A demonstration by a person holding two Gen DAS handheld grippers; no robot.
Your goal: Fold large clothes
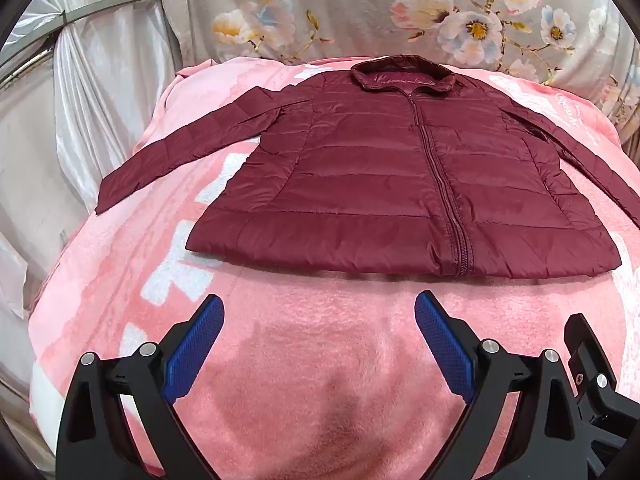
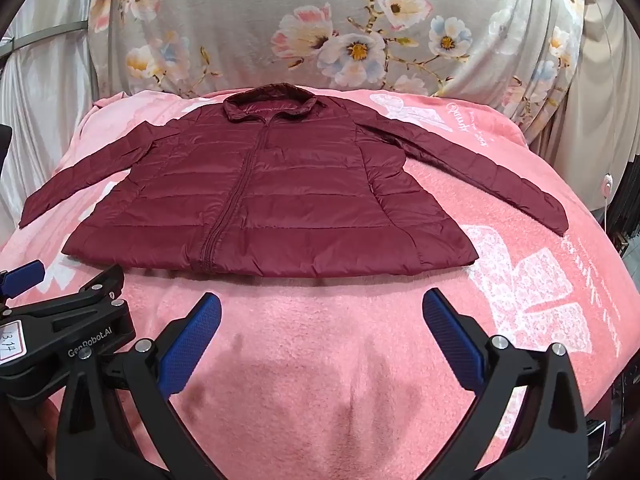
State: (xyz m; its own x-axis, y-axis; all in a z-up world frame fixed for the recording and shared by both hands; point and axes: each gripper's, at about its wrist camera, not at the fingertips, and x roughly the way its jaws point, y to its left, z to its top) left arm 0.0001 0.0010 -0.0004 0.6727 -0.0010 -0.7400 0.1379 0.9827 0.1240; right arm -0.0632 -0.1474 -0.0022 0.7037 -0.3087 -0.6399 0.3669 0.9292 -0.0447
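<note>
A maroon quilted jacket (image 1: 380, 176) lies flat and zipped on a pink blanket (image 1: 304, 360), collar at the far side, both sleeves spread outward. It also shows in the right wrist view (image 2: 280, 196). My left gripper (image 1: 319, 312) is open and empty, above the blanket just short of the jacket's hem. My right gripper (image 2: 322, 312) is open and empty, also short of the hem. The left gripper's body (image 2: 68, 320) shows at the left of the right wrist view.
A grey floral cloth (image 1: 360, 8) hangs behind the bed. White satin drapes (image 1: 100, 80) hang at the left. The pink blanket (image 2: 520, 280) has white printed patterns and drops off at the right edge.
</note>
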